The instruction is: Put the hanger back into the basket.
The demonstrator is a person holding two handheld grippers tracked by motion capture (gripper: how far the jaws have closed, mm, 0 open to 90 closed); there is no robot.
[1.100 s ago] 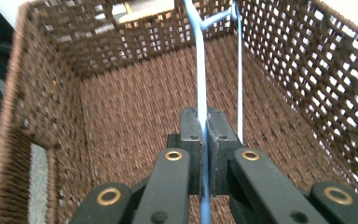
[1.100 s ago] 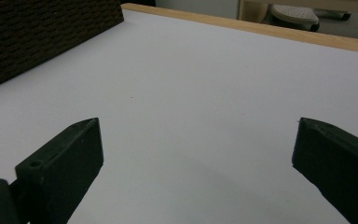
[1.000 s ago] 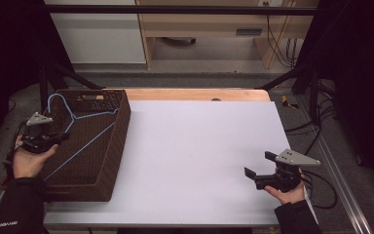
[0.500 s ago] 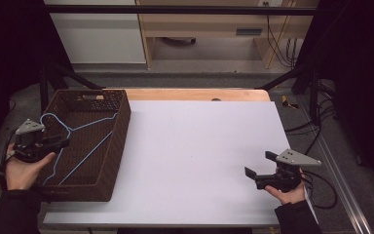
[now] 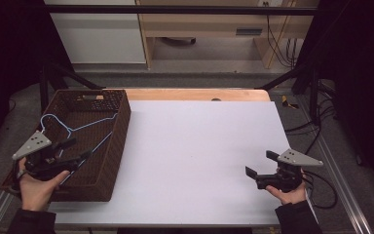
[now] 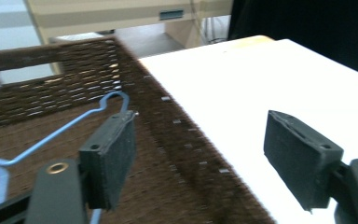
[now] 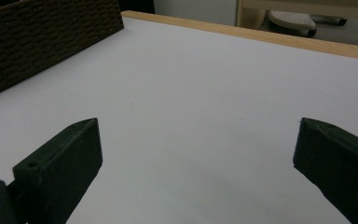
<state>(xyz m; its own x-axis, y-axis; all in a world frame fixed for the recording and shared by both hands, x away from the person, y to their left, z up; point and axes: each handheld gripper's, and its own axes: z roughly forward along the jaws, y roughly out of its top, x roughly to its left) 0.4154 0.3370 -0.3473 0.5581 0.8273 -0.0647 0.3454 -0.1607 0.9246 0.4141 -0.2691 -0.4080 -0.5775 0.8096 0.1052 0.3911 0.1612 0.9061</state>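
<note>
A brown wicker basket (image 5: 121,122) lies flat at the table's left end, with a blue wire hanger (image 5: 78,129) inside it. My left gripper (image 5: 78,149) hovers over the basket's near part. Its jaws have just been opening and now stand wide, with nothing gripped between them. In the left gripper view the hanger (image 6: 51,135) runs behind the left pad (image 6: 109,158), and the basket's wall (image 6: 182,126) lies below the open left gripper (image 6: 205,158). My right gripper (image 5: 259,163) rests open near the front right of the table. In its own view the right gripper (image 7: 196,163) holds nothing.
The white tabletop (image 5: 199,146) stretches between the basket and my right hand, with a wooden strip (image 5: 199,94) along its far edge. The basket's side (image 7: 42,37) shows far off in the right gripper view. Cables (image 5: 321,190) trail at the right edge.
The basket, tipped up on its left side a second ago, now lies flat. My left gripper has opened and drawn back toward the near edge. The right gripper has stayed put.
</note>
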